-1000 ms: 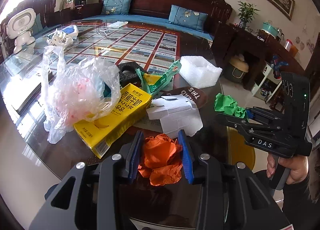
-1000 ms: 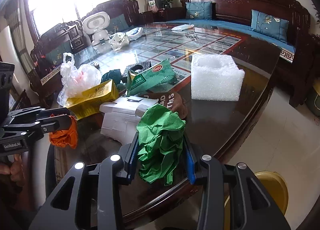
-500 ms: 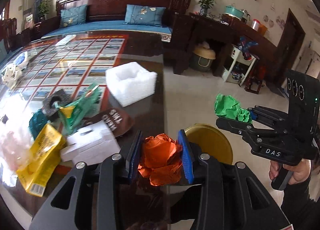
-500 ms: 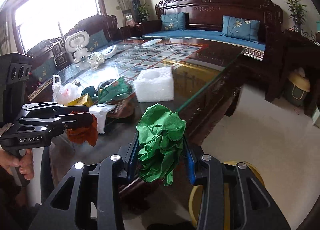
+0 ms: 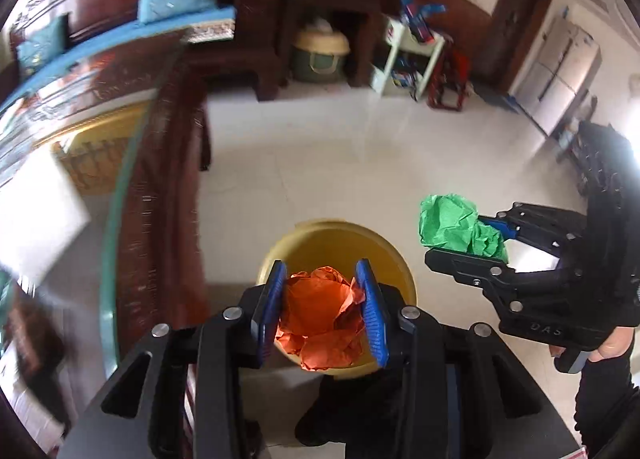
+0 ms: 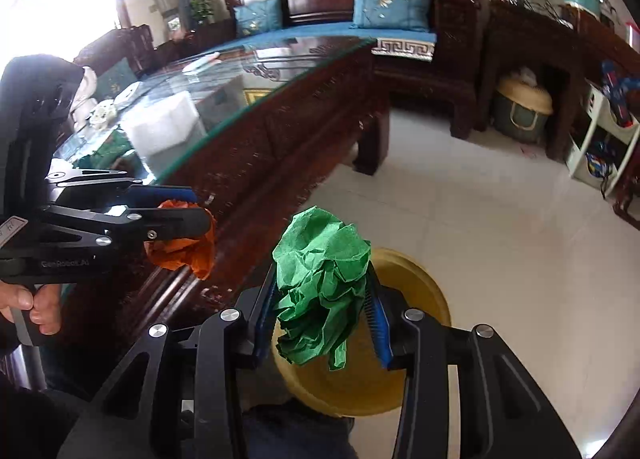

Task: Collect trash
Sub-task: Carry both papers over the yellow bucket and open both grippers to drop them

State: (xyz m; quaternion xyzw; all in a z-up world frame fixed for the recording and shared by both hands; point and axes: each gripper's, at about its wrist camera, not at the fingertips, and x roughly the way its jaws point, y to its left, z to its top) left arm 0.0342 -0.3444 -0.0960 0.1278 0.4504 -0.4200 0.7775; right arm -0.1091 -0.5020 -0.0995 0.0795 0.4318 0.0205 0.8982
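Table [image 5: 120, 219] swung left, blurred, bin [image 5: 396, 259] part-hidden

Both tools clamped and held out side by side

The left tool [image 5: 322, 309], black with blue ribbed pads, points steeply downward, its jaws pressed in on a crumpled orange paper wad [image 5: 320, 317]; bare fingers [image 6: 34, 305] wrap its handle. The right tool [image 6: 320, 313], built alike, tilts down too, jaws closed on a crumpled green paper wad [image 6: 320, 291]. It is held level with the left one, a short gap between them, gripped by a dark-sleeved hand [image 5: 608, 347].
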